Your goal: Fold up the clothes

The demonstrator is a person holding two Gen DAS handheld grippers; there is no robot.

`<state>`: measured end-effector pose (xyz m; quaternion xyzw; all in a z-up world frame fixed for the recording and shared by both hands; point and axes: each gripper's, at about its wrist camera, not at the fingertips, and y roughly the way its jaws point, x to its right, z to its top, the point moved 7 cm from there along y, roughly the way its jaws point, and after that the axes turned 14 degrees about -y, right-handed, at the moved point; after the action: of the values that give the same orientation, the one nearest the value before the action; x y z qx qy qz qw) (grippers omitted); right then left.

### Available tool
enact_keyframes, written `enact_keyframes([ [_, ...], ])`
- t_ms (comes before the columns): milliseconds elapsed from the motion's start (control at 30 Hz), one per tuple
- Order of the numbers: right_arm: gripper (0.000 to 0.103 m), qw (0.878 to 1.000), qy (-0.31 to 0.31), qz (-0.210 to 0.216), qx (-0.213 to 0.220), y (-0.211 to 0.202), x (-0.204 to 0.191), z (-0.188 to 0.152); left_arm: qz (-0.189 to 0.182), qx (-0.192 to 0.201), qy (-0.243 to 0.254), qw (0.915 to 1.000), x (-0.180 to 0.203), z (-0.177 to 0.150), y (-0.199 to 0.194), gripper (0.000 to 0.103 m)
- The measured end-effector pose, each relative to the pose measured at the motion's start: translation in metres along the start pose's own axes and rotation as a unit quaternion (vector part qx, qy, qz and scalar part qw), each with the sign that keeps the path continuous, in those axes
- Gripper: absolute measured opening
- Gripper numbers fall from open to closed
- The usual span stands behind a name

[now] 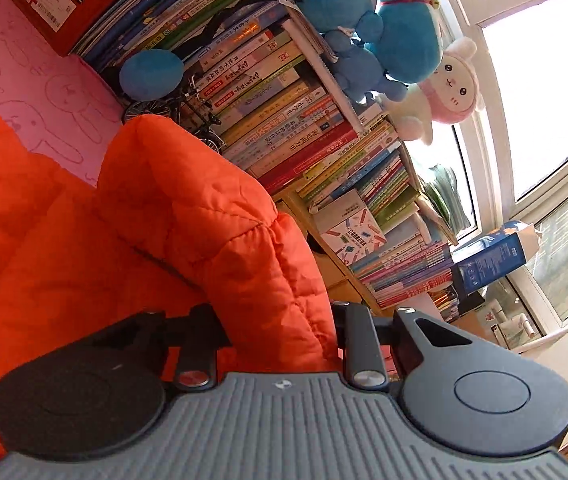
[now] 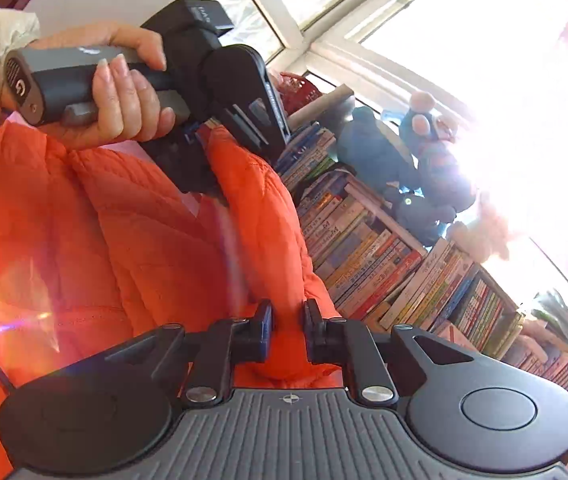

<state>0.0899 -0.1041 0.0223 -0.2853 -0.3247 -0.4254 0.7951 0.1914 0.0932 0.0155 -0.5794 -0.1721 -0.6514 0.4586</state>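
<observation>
Behind both grippers stand crowded bookshelves (image 1: 304, 120). The left gripper (image 1: 279, 320) and right gripper (image 2: 287, 328) each clamp the orange quilted jacket (image 2: 155, 240); its slippery padding could slide out.

Both grippers clamped on an orange quilted jacket

The right gripper (image 2: 288, 330) pinches a fold of the jacket (image 2: 155, 240) between its jaws; beyond it a hand (image 2: 119, 92) holds the left gripper (image 2: 207, 136), clamped on the jacket's raised edge, with packed bookshelves (image 2: 384, 264) and bright windows (image 2: 484, 60) behind
</observation>
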Motion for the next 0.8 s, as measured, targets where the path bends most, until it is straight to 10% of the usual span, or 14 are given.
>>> enact_keyframes([
  [67,0.028,0.993,0.116,0.023,-0.023,-0.006,0.019,-0.011,0.0,-0.006,-0.006,1.0,0.004,-0.003,-0.001,0.021],
  [133,0.038,0.934,0.345,0.091,-0.034,-0.006,0.049,-0.036,-0.007,-0.009,-0.014,0.9998,0.009,-0.002,-0.003,0.021],
  [200,0.062,0.818,0.55,0.168,-0.017,-0.003,0.068,-0.064,-0.014,-0.01,-0.024,0.9996,0.012,-0.002,-0.004,0.021],
  [367,0.103,0.54,0.802,0.246,0.066,0.013,0.08,-0.119,-0.029,-0.017,-0.047,0.9983,0.015,-0.002,-0.005,0.021],
  [467,0.103,0.452,0.853,0.252,0.065,0.036,0.073,-0.133,-0.027,-0.013,-0.047,0.9984,0.014,-0.002,-0.007,0.021],
  [733,0.103,0.41,0.86,0.304,0.017,0.057,0.051,-0.088,-0.02,-0.008,-0.04,0.9989,0.01,-0.002,-0.009,0.021],
  [800,0.103,0.42,0.857,0.297,-0.007,0.064,0.048,-0.087,-0.014,-0.003,-0.037,0.9992,0.008,-0.003,-0.009,0.021],
])
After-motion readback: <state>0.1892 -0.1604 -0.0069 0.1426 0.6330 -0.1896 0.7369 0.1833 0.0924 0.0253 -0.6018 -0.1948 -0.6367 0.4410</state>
